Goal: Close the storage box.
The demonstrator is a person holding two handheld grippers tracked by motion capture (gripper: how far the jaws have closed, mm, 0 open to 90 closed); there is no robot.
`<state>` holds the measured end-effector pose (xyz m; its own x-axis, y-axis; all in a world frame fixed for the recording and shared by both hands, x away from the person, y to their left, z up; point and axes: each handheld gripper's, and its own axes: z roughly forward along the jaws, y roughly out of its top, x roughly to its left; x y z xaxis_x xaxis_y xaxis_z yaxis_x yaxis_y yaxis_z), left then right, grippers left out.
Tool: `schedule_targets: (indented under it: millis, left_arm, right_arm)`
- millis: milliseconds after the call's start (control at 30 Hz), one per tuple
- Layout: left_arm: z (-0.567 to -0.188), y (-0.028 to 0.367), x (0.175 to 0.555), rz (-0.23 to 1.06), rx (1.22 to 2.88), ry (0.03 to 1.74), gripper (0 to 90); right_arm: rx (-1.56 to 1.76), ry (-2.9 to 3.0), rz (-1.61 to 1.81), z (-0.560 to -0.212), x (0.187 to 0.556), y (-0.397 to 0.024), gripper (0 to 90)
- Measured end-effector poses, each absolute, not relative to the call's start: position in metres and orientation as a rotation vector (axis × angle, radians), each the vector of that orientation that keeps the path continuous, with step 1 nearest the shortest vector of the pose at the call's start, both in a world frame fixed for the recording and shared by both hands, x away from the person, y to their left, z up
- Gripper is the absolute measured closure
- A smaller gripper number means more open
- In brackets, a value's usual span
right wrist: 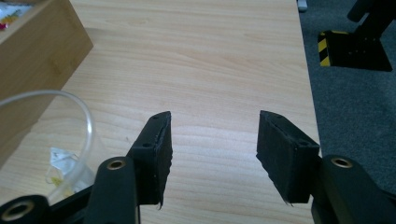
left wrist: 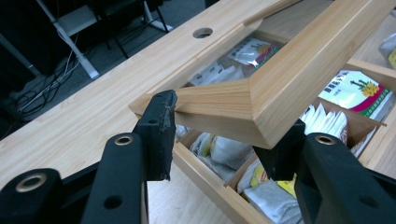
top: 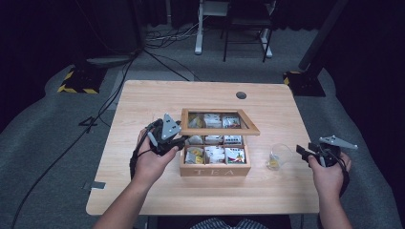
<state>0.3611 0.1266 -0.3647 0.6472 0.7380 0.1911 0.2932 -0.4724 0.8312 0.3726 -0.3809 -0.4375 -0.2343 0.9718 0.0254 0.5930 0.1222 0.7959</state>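
Lid of smooth mitred wood, glass-paned, is pinched by the left claw over a pale wooden desk; right claw spread beside a clear cup.

Left gripper clamped, right gripper agape

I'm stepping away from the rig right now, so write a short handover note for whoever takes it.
Left gripper: shut on the corner of the lid, holding the tea box open.
Right gripper: open, holding nothing, just right of the glass cup.
Done: lid lifted; the cup has a tea bag in it.
Left: probably lower the lid and let go.
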Motion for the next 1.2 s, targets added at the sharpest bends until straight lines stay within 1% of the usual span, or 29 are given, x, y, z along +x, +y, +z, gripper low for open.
schedule_targets:
  millis: [200,933,1100,1200]
  left_arm:
    - [-0.37,0.126,0.356,0.701,2.079,0.803,51.6]
    - [-0.386,0.126,0.343,0.674,2.14,0.8,48.0]
    - [-0.394,0.122,0.34,0.678,2.172,0.801,44.0]
    - [-0.397,0.121,0.34,0.669,2.188,0.806,43.3]
  right_arm:
    - [1.523,1.903,0.967,-0.449,0.375,-0.385,46.0]
    - [1.553,1.933,0.994,-0.464,0.376,-0.385,45.8]
    - [1.551,1.931,1.003,-0.466,0.378,-0.385,45.8]
    - [1.55,1.934,1.008,-0.467,0.378,-0.385,45.8]
